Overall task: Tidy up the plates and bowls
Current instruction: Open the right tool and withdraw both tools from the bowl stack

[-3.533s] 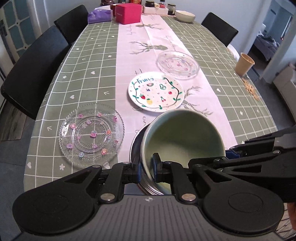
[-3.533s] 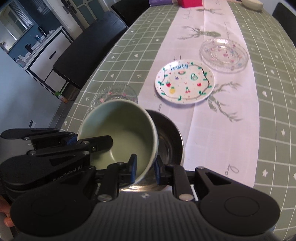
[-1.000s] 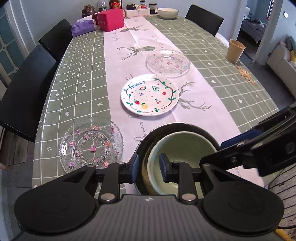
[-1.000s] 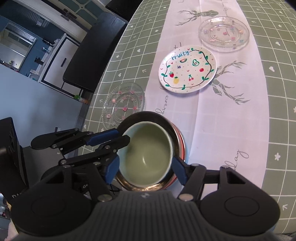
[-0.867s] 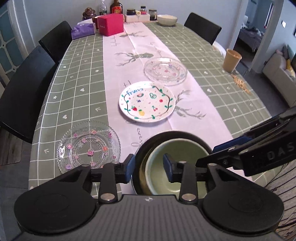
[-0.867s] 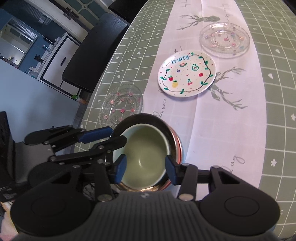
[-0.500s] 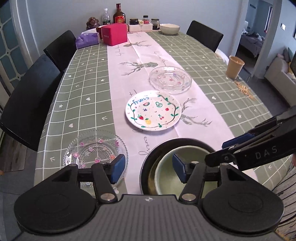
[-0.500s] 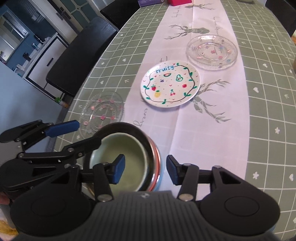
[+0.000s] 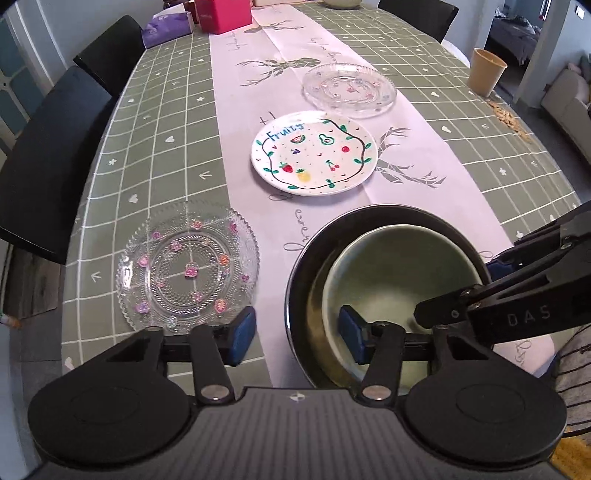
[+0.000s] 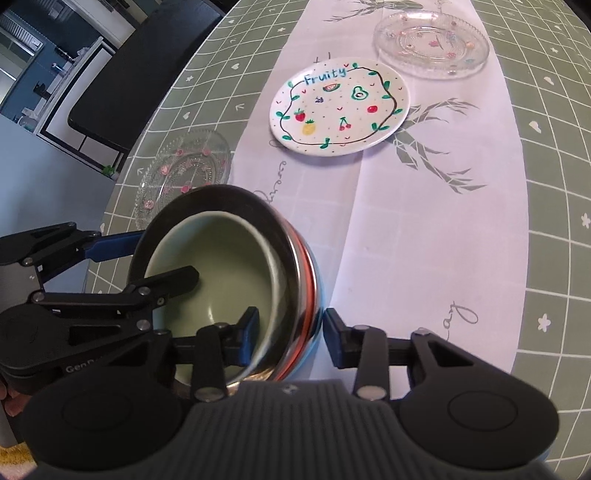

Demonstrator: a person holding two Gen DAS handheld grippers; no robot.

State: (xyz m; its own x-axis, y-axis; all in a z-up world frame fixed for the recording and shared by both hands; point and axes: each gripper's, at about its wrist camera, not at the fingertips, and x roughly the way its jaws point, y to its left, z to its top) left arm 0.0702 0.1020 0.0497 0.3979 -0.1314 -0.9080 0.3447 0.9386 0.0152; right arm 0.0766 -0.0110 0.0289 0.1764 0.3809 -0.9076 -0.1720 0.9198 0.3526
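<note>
A pale green bowl (image 9: 399, 273) sits nested inside a steel bowl (image 9: 373, 218) at the table's near edge; both show in the right wrist view, the green bowl (image 10: 210, 269) inside the steel bowl (image 10: 295, 258). My left gripper (image 9: 297, 334) is open, its jaws astride the bowls' left rim. My right gripper (image 10: 290, 332) is open, its jaws astride the right rim. A white "Fruity" plate (image 9: 314, 153) lies beyond. A clear glass plate (image 9: 186, 264) lies to the left, another glass plate (image 9: 349, 90) farther back.
Black chairs (image 9: 48, 155) line the left side of the table. A pink box (image 9: 225, 14) and a purple tissue pack (image 9: 166, 27) stand at the far end. A tan bin (image 9: 487, 70) stands on the floor to the right.
Both grippers let go of the green bowl, which dropped into the steel bowl. Both then opened wide and now sit lower, astride the bowls' rims.
</note>
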